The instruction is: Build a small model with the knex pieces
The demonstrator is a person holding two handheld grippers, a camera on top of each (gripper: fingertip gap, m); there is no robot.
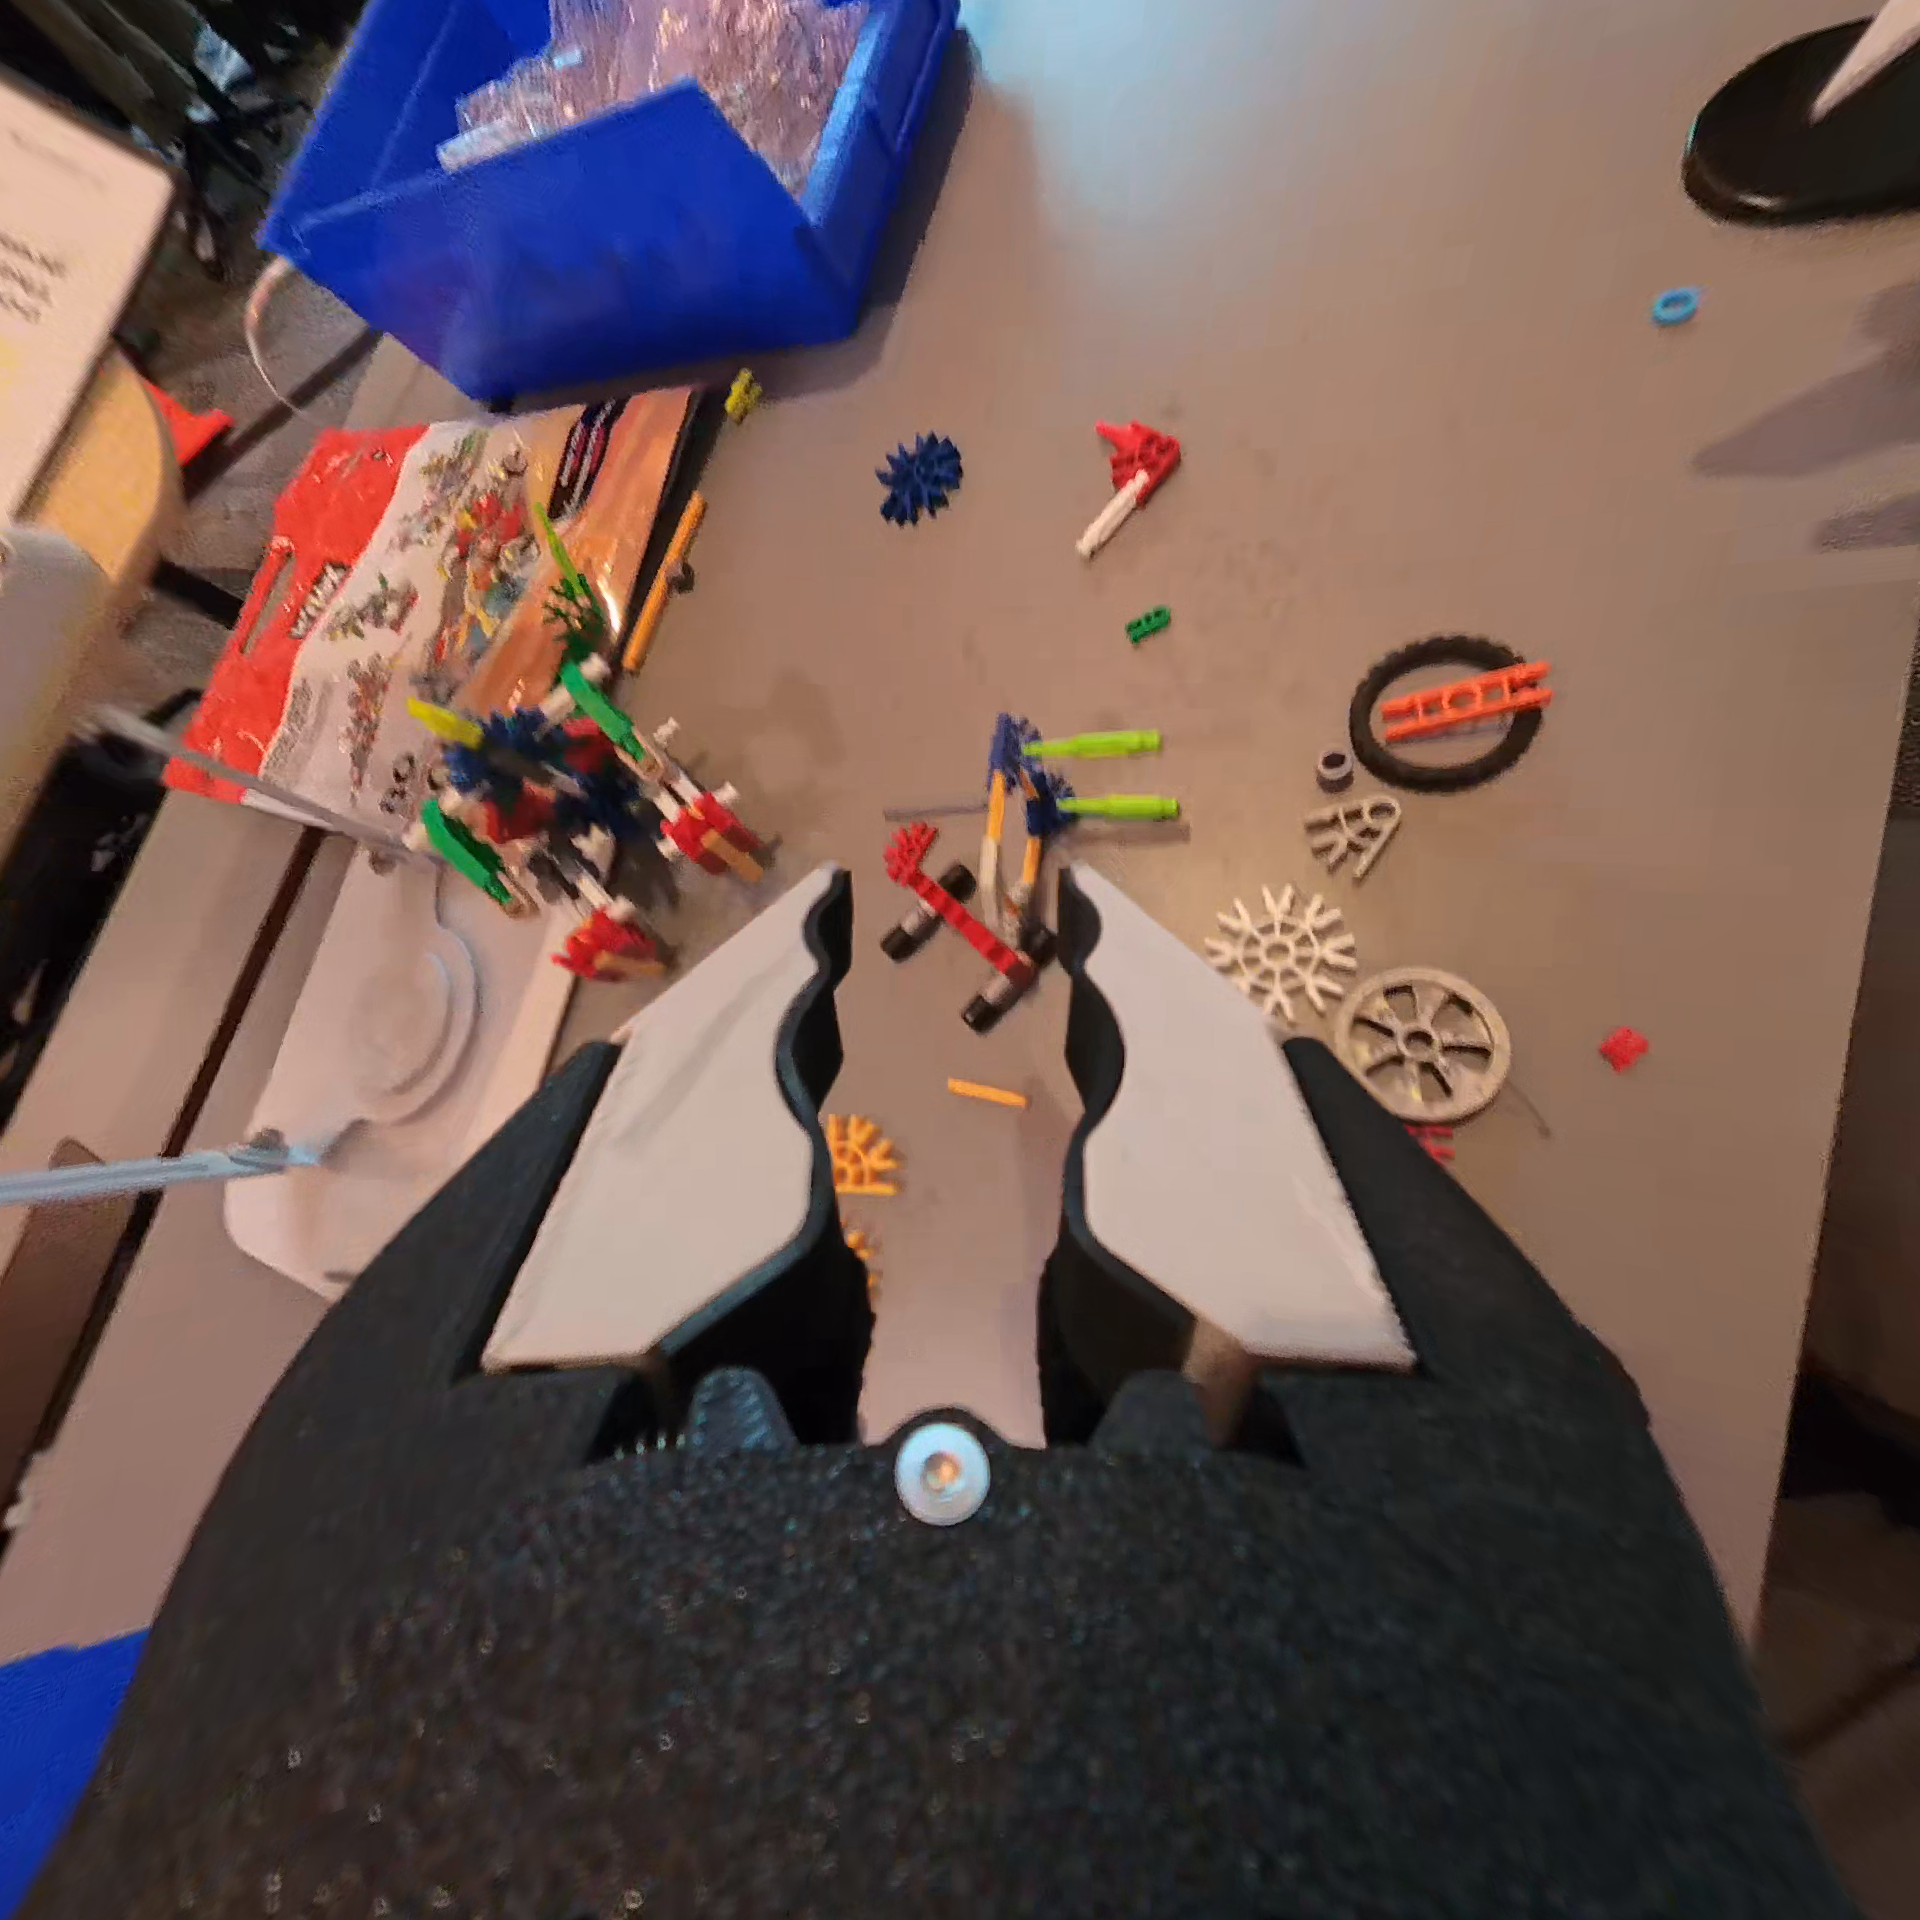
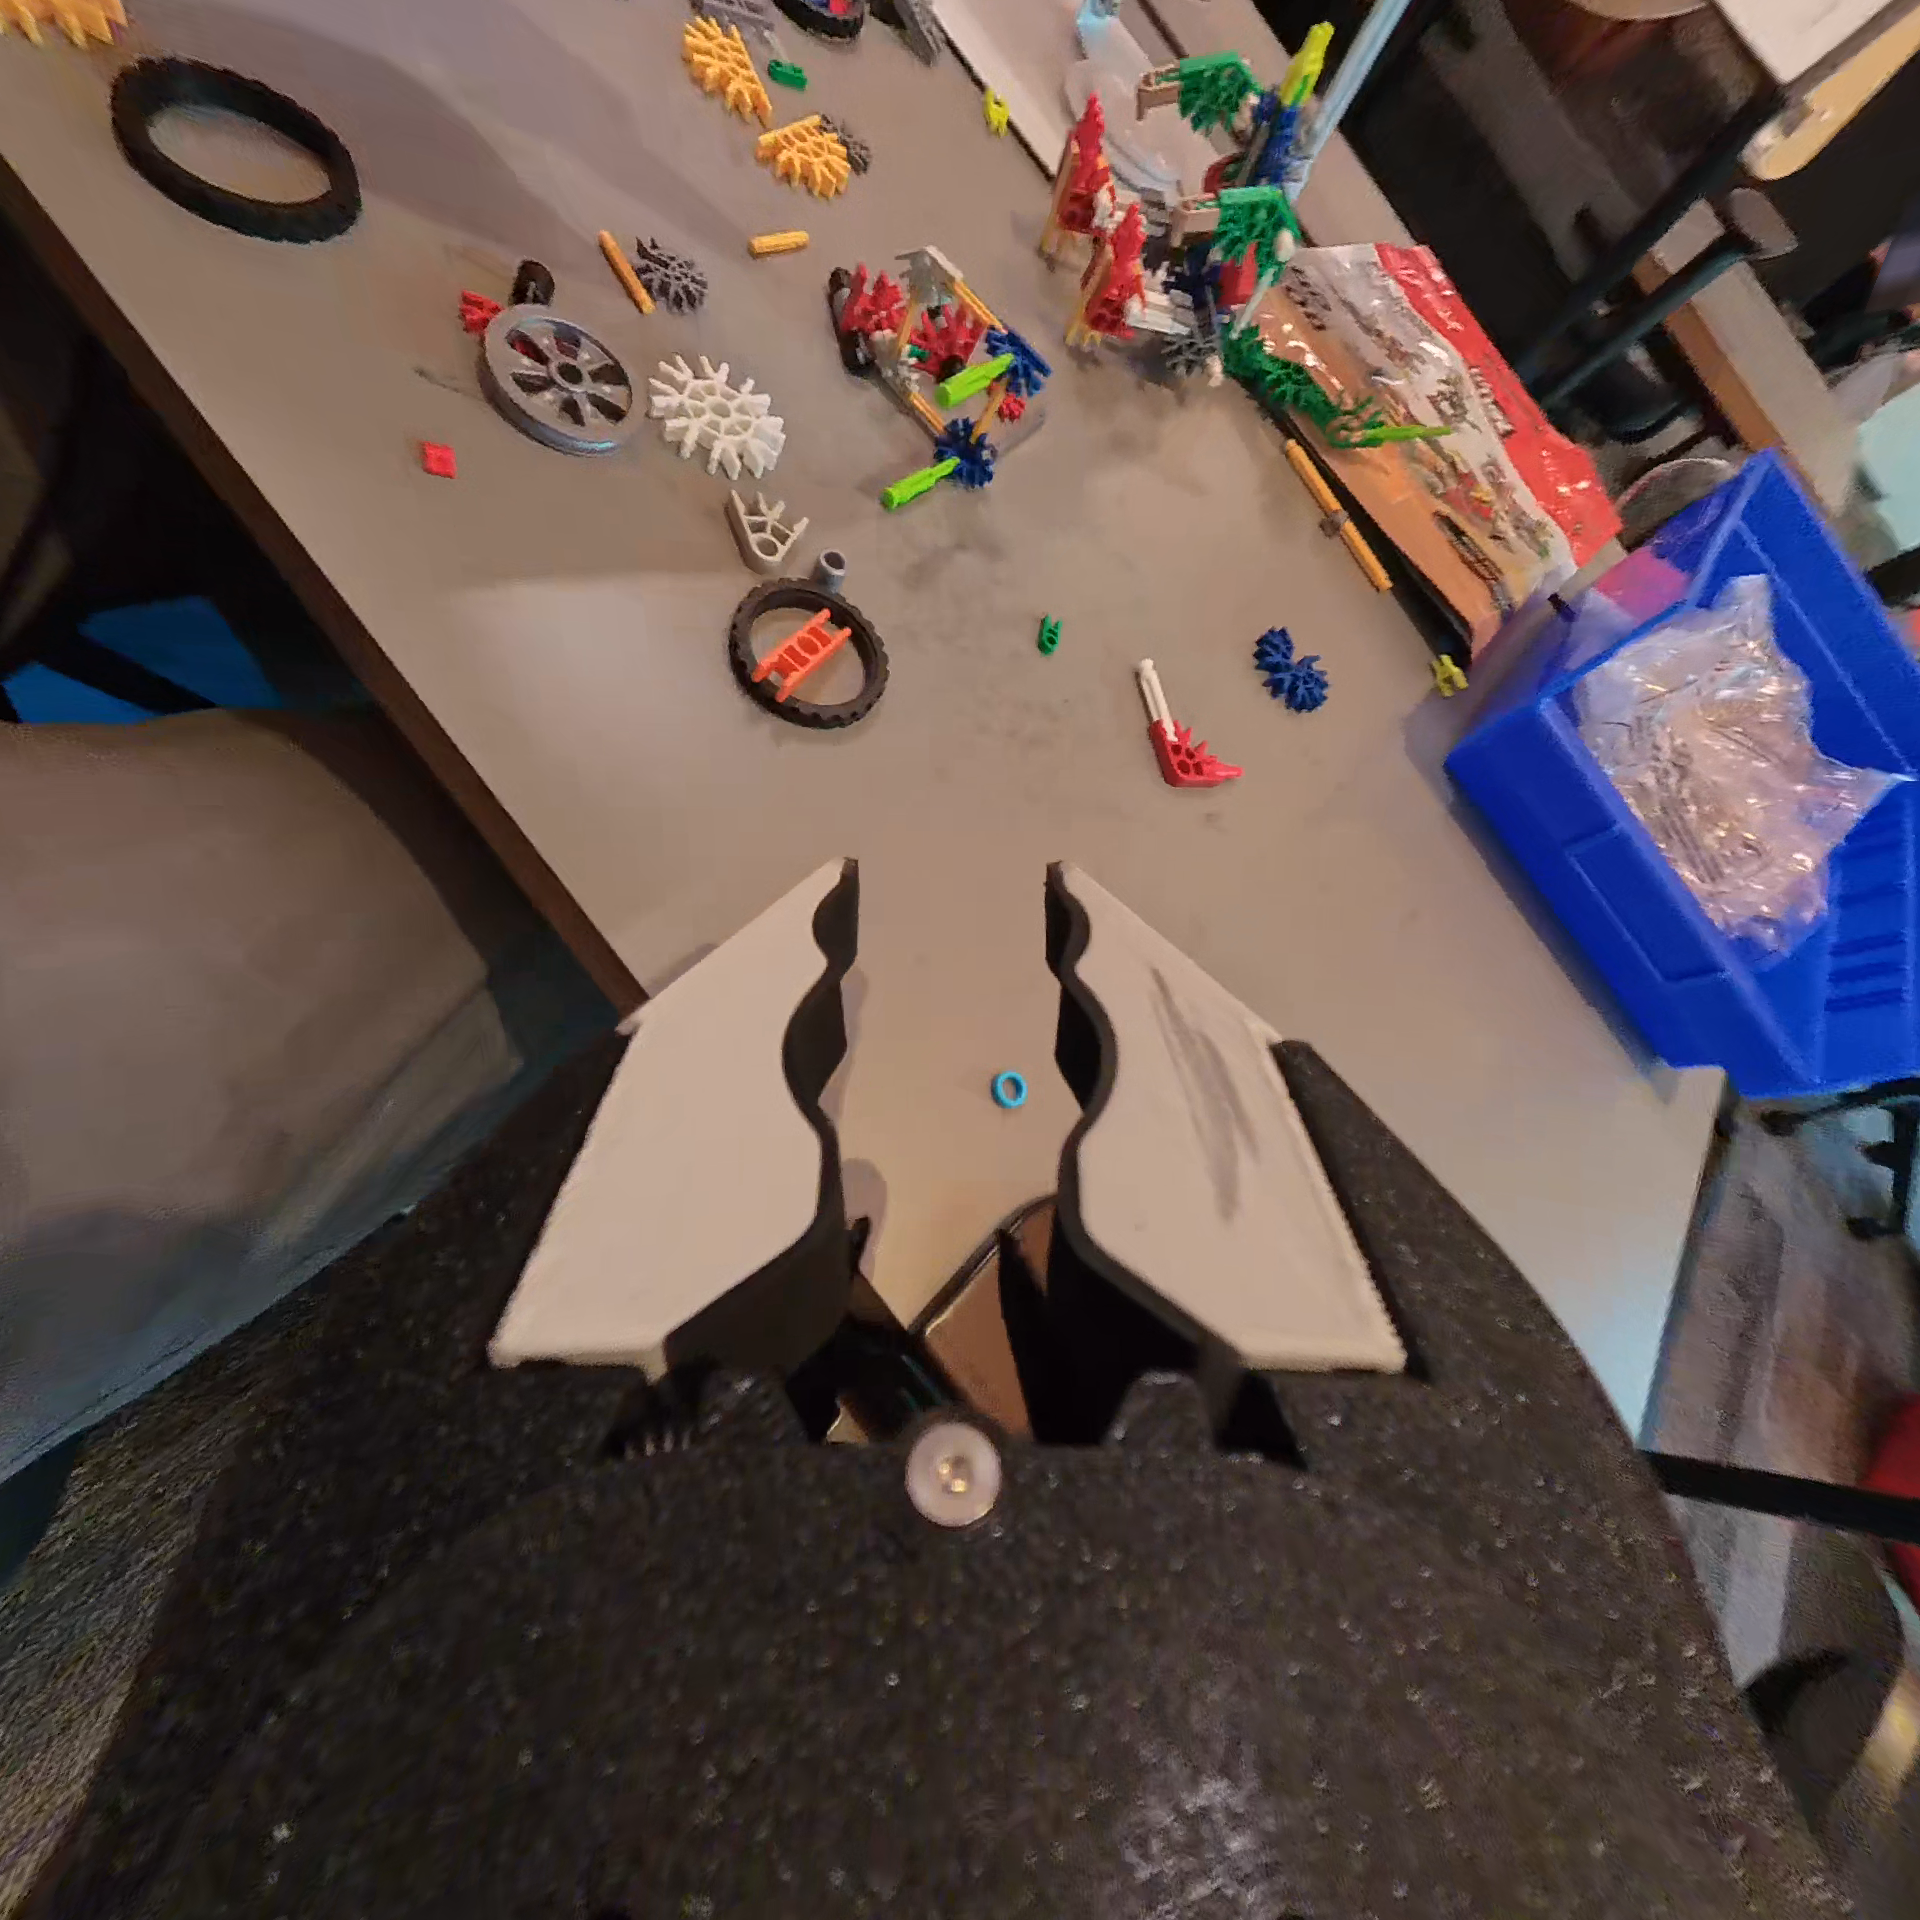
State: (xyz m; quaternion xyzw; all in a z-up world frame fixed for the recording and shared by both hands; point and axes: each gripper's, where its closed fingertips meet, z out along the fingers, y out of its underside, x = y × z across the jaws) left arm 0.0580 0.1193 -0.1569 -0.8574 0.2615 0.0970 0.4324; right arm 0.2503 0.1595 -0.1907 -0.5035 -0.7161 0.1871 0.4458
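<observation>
We see the left tongs (image 1: 954, 883) and right tongs (image 2: 952, 878) alike: rough black textured bodies, pale grey fingers (image 1: 717, 1122) with wavy black inner edges, one silver screw (image 2: 952, 1473) at centre.

My left gripper (image 1: 954, 883) hangs with its jaws apart and nothing between them, just above a small rod-and-connector assembly (image 1: 997, 862) of red, blue, orange and lime-green parts lying on the grey table (image 1: 1351, 312). My right gripper (image 2: 952, 878), likewise parted and holding nothing, hovers over bare tabletop, a small blue ring (image 2: 1009, 1089) lying beneath its fingers.
</observation>
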